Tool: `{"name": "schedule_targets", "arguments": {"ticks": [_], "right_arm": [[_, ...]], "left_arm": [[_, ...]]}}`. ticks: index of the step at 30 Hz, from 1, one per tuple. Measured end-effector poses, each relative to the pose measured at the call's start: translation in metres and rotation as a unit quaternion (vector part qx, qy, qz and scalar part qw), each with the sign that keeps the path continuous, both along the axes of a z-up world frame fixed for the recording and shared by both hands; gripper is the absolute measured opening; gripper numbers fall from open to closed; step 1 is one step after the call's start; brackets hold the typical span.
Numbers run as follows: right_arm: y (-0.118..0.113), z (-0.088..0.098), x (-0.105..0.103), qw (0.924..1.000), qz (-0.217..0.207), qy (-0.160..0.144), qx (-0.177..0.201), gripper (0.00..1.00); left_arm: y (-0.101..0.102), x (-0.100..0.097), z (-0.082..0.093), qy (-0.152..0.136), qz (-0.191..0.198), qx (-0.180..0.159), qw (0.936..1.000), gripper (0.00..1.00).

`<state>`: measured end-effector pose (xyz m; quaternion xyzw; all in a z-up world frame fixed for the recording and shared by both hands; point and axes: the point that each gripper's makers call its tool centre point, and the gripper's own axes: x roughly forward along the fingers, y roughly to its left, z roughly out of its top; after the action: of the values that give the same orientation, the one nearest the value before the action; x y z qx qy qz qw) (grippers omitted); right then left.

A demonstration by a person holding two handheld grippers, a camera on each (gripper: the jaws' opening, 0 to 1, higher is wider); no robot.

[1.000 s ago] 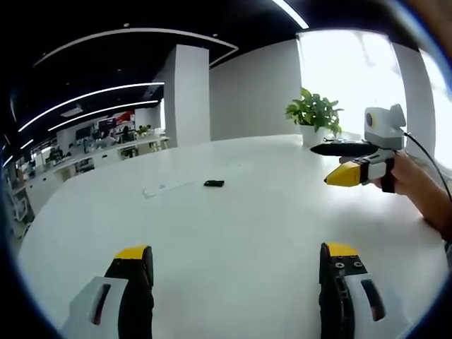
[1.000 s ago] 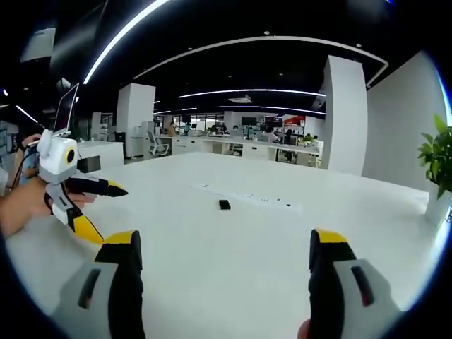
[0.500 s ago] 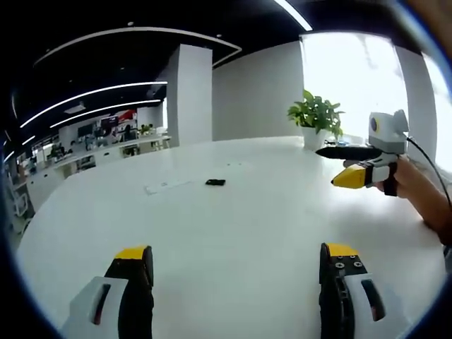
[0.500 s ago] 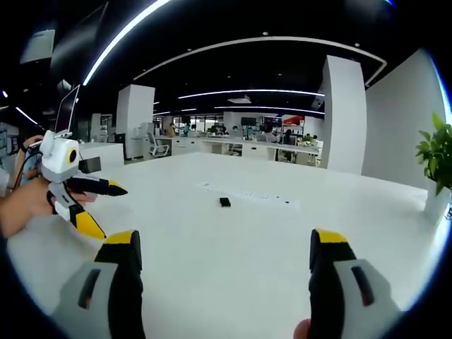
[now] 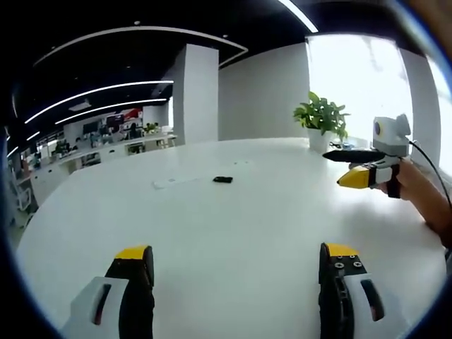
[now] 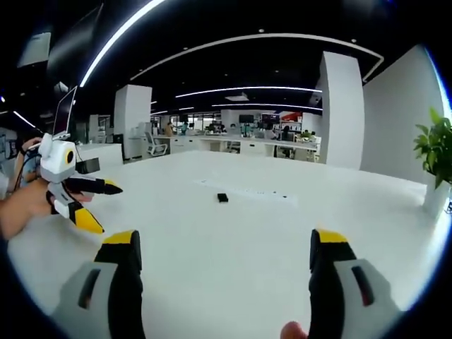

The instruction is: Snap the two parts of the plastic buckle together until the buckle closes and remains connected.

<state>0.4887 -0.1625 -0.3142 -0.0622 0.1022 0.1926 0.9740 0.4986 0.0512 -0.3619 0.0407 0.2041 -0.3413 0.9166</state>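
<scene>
Buckle (image 5: 222, 179): small dark item lying flat on the white table (image 5: 233, 233), well ahead of the left gripper (image 5: 236, 260) and between the lines of its two jaws, slightly to the left of centre. In the right gripper view the same buckle (image 6: 222, 198) sits far forward of the right gripper (image 6: 223, 247), roughly midway between its jaws. Too small to tell whether its two parts are joined or apart.

Left gripper: jaws spread wide, yellow-tipped, nothing between them, above bare tabletop. Also seen at the left of the right gripper view (image 6: 96, 208), held in a hand (image 6: 25, 206), jaws apart.

Right gripper: jaws spread wide, empty, above bare tabletop. Also seen at the right of the left gripper view (image 5: 339, 167), held in a hand (image 5: 417, 191), jaws apart.

White strip (image 5: 180, 181): flat, pale, on the table just left of the buckle as the left gripper sees it; just beyond the buckle for the right gripper (image 6: 247, 190).

Potted plant (image 5: 321, 121): on the table's far edge, ahead-right of the left gripper.
</scene>
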Motion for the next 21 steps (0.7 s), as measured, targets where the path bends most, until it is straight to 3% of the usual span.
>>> {"name": "schedule_targets", "arguments": {"ticks": [14,21], "right_arm": [[-0.008,-0.003,-0.002,1.0,-0.002,0.004,-0.002,1.0],[-0.006,-0.004,-0.001,1.0,0.005,0.005,-0.005,1.0]], "left_arm": [[0.001,-0.003,0.005,-0.005,-0.004,-0.003,1.0,0.99],[-0.003,-0.011,0.003,0.01,-0.018,-0.009,0.9997,0.99]]}}
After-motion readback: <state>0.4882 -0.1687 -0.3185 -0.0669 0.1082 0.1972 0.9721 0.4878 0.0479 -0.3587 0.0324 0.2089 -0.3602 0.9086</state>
